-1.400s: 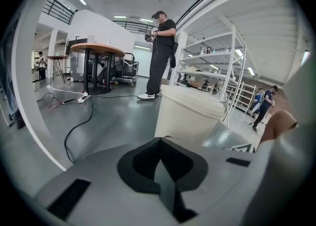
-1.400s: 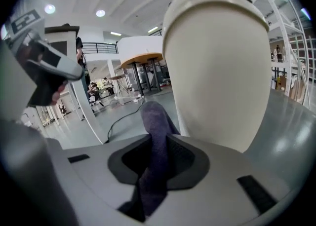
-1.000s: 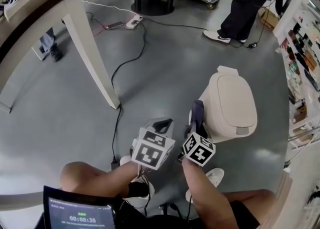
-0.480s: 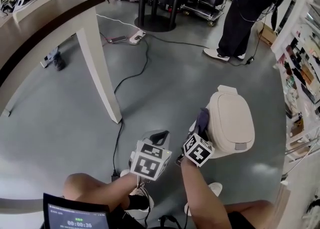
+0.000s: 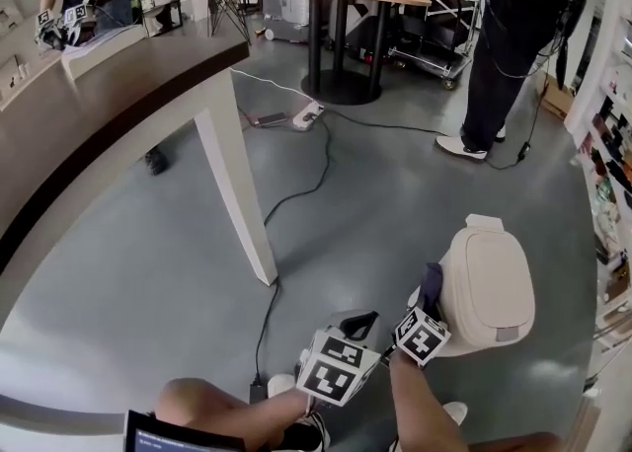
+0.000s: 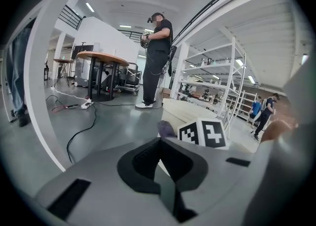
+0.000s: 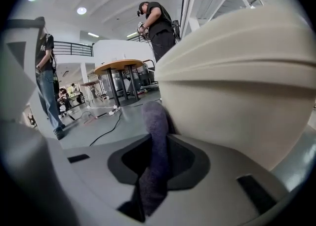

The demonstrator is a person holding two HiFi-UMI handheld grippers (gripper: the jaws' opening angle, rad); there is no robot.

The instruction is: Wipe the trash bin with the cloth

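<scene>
L gripper (image 5: pixel 361 322) held low out front, jaws shut w/ nothing btwn them. R gripper (image 5: pixel 427 307) just beside it, a bit further fwd, jaws clamped on cloth (image 5: pixel 431 282). L forearm (image 5: pixel 222 409) & R forearm (image 5: pixel 420 411) bare, reaching fwd.

Bright, even ceiling lighting; strong fisheye edge distortion; near foreground blurred.

free: floor (image 5: pixel 395 203) ahead | obstacle: table leg (image 5: pixel 237 188) left | obstacle: trash bin (image 5: pixel 489 287) right
</scene>
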